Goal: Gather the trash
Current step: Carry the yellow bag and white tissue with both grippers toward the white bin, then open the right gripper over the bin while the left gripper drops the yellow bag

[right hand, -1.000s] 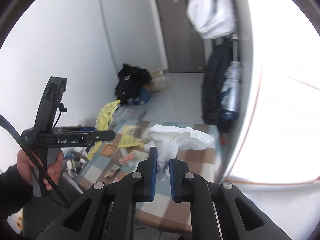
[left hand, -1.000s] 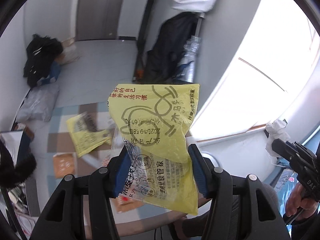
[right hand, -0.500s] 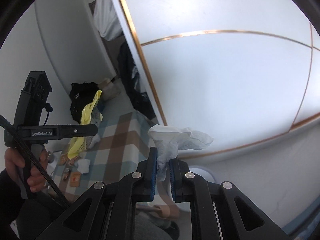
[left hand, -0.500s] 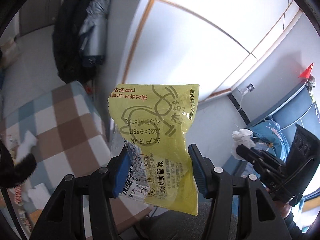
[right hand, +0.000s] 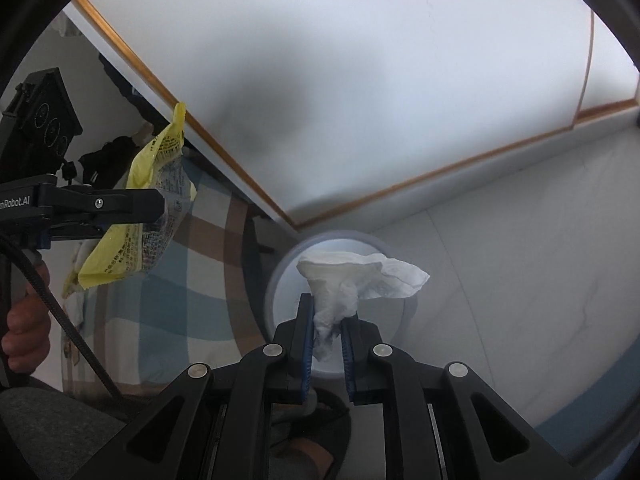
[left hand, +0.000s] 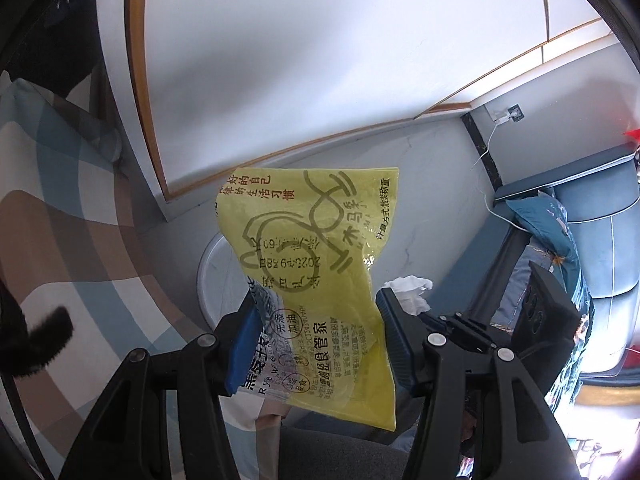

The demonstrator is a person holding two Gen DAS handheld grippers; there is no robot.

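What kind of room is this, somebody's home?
Probably a bedroom or small living room in a home. A checked blanket covers what looks like a bed, a blue sofa with a cushion stands along one wall, and a round white bin sits on the pale floor.

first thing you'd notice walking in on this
The big yellow wrapper clamped in the left gripper, filling the middle of its view. Then the crumpled white tissue pinched in the right gripper, poised above a round white bin on the pale floor beside the checked bedspread.
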